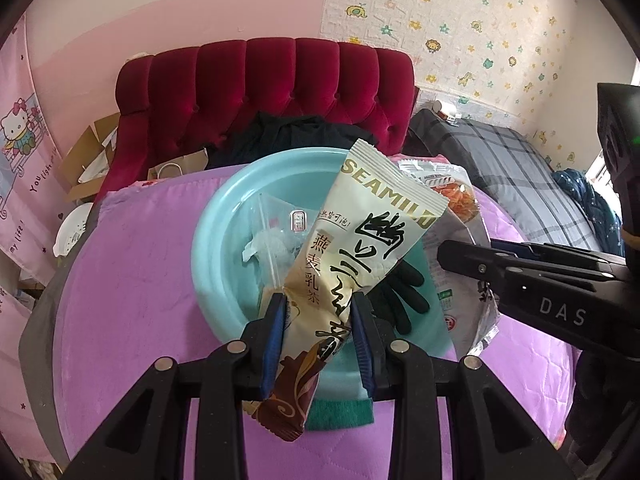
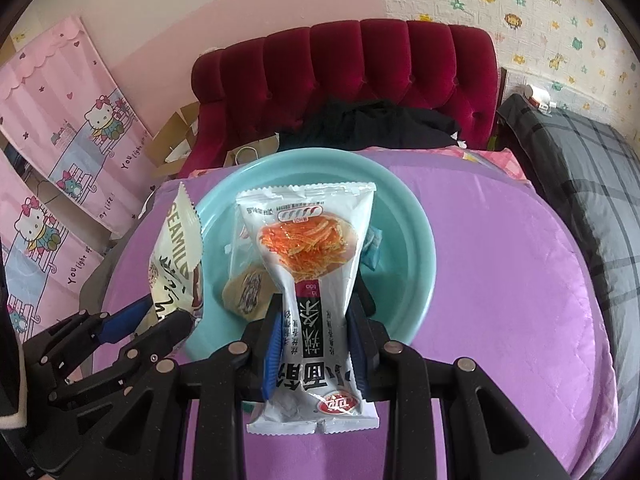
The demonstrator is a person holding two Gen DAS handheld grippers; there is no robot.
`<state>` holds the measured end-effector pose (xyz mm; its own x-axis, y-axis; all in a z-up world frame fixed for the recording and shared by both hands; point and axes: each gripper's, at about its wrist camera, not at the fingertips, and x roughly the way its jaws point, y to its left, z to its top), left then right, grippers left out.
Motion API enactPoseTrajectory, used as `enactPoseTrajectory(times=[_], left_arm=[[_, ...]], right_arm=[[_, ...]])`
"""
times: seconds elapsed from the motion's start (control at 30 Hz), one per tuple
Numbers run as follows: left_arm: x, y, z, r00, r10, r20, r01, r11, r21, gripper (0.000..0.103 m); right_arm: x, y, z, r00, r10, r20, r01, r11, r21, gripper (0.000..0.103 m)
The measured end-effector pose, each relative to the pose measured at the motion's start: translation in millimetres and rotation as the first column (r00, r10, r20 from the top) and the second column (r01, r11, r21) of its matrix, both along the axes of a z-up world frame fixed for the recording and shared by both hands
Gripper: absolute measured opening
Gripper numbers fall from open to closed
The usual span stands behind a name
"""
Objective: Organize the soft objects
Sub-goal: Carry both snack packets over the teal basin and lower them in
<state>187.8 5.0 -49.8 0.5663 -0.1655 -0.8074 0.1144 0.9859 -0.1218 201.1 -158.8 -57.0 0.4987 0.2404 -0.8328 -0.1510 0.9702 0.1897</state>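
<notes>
Fingers of the left gripper (image 1: 319,328) pinch the light, crinkly SEAMILD oat-milk-tea sachet (image 1: 360,240) mid-body above the teal basin (image 1: 216,240), while the right gripper (image 2: 316,340) likewise clamps the slippery white snack packet (image 2: 310,256) at its waist.

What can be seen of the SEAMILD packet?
The SEAMILD packet is a cream, glossy, crinkly pouch with gold lettering, black calligraphy, a brown swirled lower end and a serrated top seal. It looks sealed. The left gripper is shut on its lower half, pinching it in. It stands tilted, top leaning right, above the teal basin, where a clear bag and a black glove lie. In the right wrist view it is seen edge-on beside the noodle packet.
</notes>
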Motion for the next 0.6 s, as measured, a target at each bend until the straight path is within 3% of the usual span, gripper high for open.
enactPoseTrajectory(times=[0.6], left_arm=[[66, 0, -51, 0.998, 0.019, -0.068, -0.021, 0.999, -0.027, 0.035]], right_arm=[[79, 5, -57, 0.996, -0.027, -0.085, 0.032, 0.998, 0.048, 0.031]])
